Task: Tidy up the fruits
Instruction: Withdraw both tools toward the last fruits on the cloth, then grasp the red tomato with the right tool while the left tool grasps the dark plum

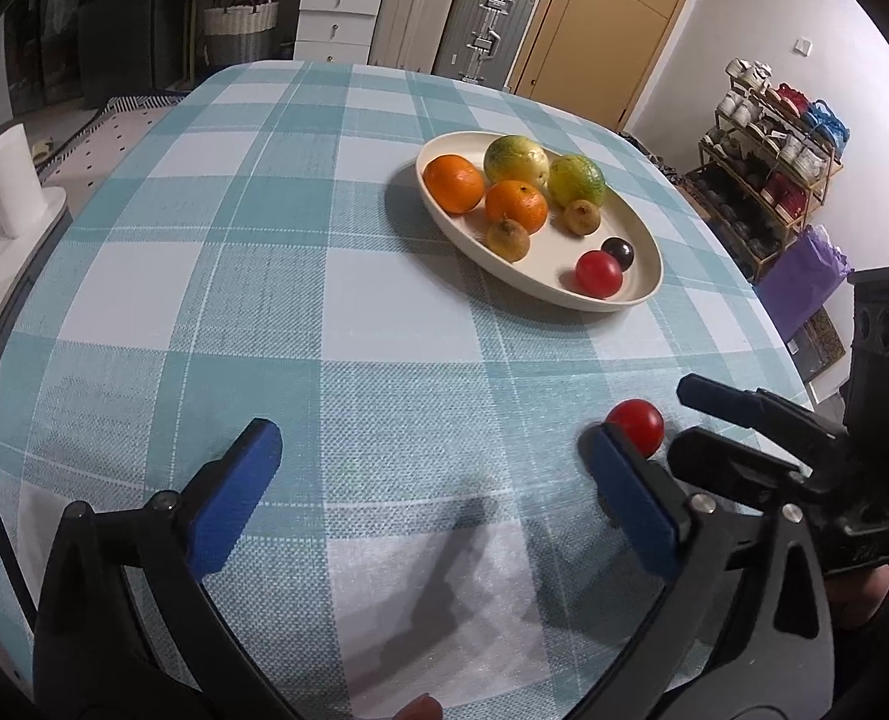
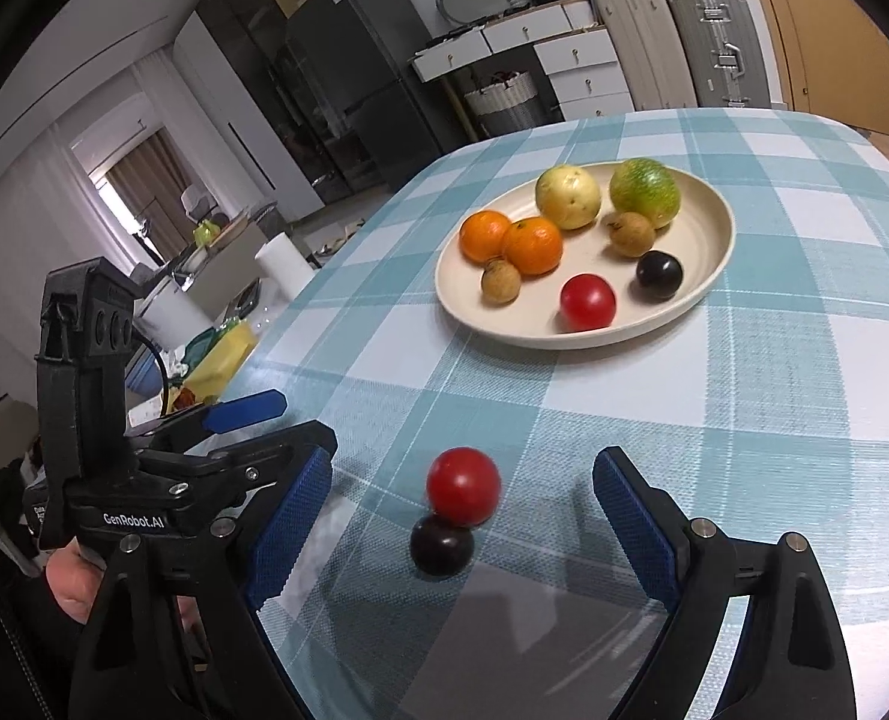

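Note:
A cream oval plate point(image 1: 642, 294) point(image 2: 714, 240) holds two oranges point(image 1: 455, 183), two green-yellow fruits point(image 1: 515, 159), two small brown fruits point(image 1: 507, 238), a red tomato point(image 1: 598, 274) and a dark plum point(image 1: 618, 252). A loose red tomato point(image 2: 463, 485) touches a loose dark plum point(image 2: 441, 545) on the checked cloth, between my right gripper's open fingers. My right gripper point(image 2: 465, 516) is open and empty. My left gripper point(image 1: 429, 474) is open and empty; the loose tomato point(image 1: 637, 425) lies just past its right finger, with the right gripper point(image 1: 687, 417) beside it.
The table carries a teal and white checked cloth point(image 1: 264, 276). A white paper roll point(image 1: 9, 186) stands on a side surface at the left. A shoe rack point(image 1: 768, 168) and a purple bag point(image 1: 804, 282) stand to the right of the table. Suitcases point(image 1: 444, 12) stand beyond the far edge.

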Motion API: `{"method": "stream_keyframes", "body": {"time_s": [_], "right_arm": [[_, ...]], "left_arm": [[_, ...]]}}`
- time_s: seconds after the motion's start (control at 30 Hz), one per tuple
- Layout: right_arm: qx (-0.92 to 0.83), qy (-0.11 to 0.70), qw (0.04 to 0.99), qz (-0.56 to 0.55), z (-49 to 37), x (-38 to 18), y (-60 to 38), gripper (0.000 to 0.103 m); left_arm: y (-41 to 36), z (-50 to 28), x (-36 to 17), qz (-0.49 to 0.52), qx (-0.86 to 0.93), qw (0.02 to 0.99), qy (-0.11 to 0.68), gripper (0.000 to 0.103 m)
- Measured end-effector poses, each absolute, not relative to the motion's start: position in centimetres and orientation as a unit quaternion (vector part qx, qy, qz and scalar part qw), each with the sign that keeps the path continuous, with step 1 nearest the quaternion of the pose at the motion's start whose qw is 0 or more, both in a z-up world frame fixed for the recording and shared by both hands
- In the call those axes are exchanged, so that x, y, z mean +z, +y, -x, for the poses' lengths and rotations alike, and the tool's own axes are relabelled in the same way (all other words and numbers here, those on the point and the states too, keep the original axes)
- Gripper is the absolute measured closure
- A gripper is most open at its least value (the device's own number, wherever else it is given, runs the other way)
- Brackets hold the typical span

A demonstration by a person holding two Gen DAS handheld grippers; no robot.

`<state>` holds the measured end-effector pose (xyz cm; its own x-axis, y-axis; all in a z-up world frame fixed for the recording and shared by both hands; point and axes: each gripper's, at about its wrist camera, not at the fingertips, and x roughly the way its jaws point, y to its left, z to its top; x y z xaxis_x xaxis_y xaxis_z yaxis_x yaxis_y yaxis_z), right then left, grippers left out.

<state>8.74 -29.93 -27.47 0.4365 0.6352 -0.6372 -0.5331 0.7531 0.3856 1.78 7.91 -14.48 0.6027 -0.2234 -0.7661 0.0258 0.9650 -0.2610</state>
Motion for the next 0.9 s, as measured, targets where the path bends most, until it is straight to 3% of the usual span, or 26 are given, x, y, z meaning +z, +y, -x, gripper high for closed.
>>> {"method": "stream_keyframes", "body": {"time_s": [0.33,0.5,0.57,0.9], "right_arm": [[0.338,0.424,0.839,-0.042,-9.0,-28.1,-28.6,0.035],[0.334,0.437,0.834,-0.03,-9.1,-28.6,-28.2,0.068],[0.337,0.439,0.832,-0.034,-9.1,-28.7,-28.2,0.073],[0.331,0.414,0.847,-0.043,-8.7,-27.7,-29.3,0.073]], "left_arm": [[9.2,-2.0,-15.5,0.144,-0.072,0.875,0.457,0.001],[9.4,-1.9,-15.6,0.167,-0.1,0.868,0.456,0.001],[9.4,-1.9,-15.5,0.167,-0.102,0.869,0.455,0.002],[8.2,-1.6,-15.4,0.166,-0.126,0.867,0.452,0.002]]}}
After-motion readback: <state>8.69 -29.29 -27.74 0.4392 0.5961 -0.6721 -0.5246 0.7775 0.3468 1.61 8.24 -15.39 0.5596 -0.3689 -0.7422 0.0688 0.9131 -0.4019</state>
